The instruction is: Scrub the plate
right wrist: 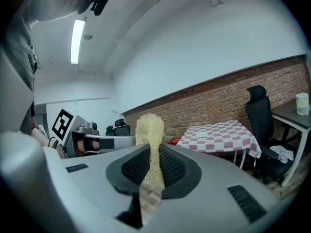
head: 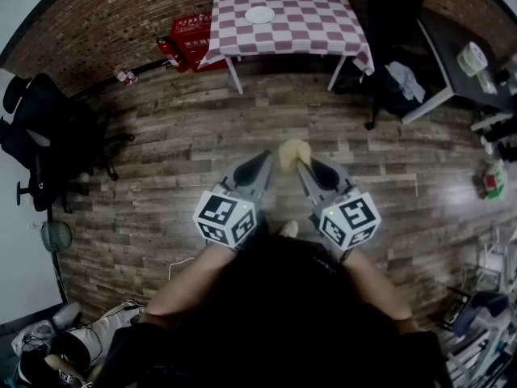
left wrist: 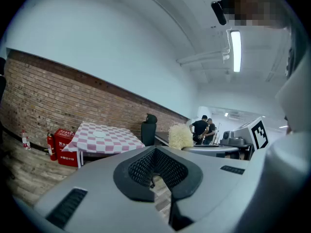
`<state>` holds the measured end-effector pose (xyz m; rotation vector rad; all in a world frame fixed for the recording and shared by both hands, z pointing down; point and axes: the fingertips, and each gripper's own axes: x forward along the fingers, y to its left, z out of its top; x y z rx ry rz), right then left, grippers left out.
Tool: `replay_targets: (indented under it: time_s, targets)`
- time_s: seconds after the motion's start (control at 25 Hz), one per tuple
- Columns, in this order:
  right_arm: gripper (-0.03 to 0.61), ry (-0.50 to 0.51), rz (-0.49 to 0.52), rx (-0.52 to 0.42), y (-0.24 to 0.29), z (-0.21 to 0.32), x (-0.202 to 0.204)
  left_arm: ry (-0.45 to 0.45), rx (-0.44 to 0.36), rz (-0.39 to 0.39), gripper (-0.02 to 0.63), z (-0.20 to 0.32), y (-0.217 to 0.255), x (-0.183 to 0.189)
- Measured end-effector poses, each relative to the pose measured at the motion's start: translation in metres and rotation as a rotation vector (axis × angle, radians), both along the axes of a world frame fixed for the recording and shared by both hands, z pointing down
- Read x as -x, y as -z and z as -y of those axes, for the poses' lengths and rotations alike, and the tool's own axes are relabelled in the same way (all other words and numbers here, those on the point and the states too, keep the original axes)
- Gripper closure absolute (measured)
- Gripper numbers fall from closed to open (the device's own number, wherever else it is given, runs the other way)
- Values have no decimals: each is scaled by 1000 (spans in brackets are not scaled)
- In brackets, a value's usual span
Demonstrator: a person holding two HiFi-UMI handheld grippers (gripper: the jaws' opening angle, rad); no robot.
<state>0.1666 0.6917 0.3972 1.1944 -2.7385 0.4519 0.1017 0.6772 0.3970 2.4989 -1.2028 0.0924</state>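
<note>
The plate (head: 260, 14) lies on the checkered table (head: 323, 24), with nothing touching it. Both grippers are held well short of the table, over the wooden floor (head: 161, 160). The left gripper (head: 267, 157) is clenched with nothing between its jaws. The right gripper (head: 302, 166) is closed on a pale yellow fibrous scrubber (head: 293, 151), which sticks out past its jaws toward the table.

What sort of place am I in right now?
Probably an office or lab-type room, not a kitchen: brick wall, wood-plank floor, office chair beside a desk, and a checkered-cloth table holding the plate.
</note>
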Motion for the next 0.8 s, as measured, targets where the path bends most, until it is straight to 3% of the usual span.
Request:
replay_targets:
  time_s: [0.44, 0.8]
  targets:
    - [528, 11, -14, 38, -16, 36, 37, 16, 33, -29, 609, 37, -16, 40]
    - [526, -18, 31, 63, -13, 103, 100, -7, 36, -47, 609, 104, -17, 108]
